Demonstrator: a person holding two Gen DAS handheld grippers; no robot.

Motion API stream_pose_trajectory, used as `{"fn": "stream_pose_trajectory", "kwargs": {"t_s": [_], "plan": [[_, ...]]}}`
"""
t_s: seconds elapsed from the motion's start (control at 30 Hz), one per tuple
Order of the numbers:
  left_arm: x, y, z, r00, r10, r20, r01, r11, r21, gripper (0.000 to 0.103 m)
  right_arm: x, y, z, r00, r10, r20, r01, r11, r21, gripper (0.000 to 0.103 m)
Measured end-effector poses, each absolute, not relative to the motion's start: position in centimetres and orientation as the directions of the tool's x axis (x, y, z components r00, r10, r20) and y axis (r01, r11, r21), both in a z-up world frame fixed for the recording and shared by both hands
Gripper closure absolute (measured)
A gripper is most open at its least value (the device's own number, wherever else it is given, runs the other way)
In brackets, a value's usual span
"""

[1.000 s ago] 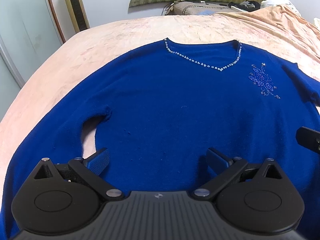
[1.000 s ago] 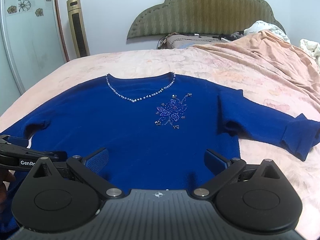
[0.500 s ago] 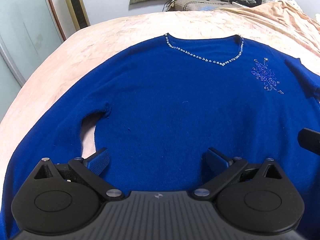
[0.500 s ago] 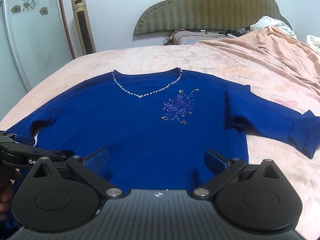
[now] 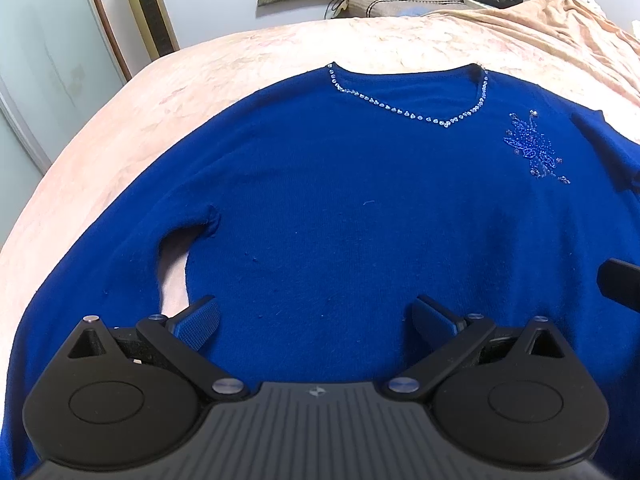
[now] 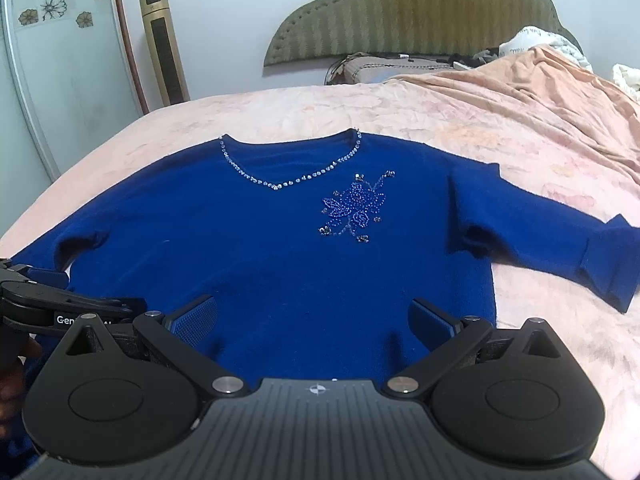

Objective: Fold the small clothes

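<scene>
Peach bedspread [image 6: 500,120], one item. Nearest, left gripper [image 5: 316,322] and right gripper [image 6: 314,318]: jaws spread, empty, above the hem. Blue sweater [image 6: 260,248]: spread flat, front up, sleeves outstretched, unfolded; every fold remains. Hem-to-neckline axis points toward the headboard [image 6: 400,12].

Soft, even indoor light, fairly bright, no hard glare. Fisheye bends the bed [image 6: 280,112] edges and darkens the frame corners. Faint shadows sit under the sweater [image 5: 360,220] sleeve folds. The right sleeve [image 6: 560,240] looks slightly smeared; the middle stays sharp.
</scene>
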State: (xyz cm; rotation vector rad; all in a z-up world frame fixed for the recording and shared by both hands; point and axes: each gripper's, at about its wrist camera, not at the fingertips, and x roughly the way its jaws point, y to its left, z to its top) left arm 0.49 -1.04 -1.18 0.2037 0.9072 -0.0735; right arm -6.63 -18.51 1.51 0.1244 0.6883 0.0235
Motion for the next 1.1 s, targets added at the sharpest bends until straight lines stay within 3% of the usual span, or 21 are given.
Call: {"fn": "stream_pose_trajectory", "kwargs": {"t_s": [0.77,0.9,1.1], "plan": [[0.3,-3.6,-1.1,0.634,0.043,-0.772,0.183,0.962,0.204,0.000,-7.0,-20.9,0.6,0.759,0.129,-0.638,0.015,0.976,0.216,0.000],[0.2,-4.4,-0.9,0.642,0.033,-0.766,0.201,0.957,0.209,0.000,-7.5,-21.3,0.7,0.775,0.084,-0.627,0.033,0.985,0.172,0.000],[-0.1,-5.4,-0.8,0.639,-0.005,-0.769,0.245,0.949,0.198,0.000,-7.9,-24.4,0.7,0.782,-0.014,-0.623,0.116,0.986,0.123,0.009]]}}
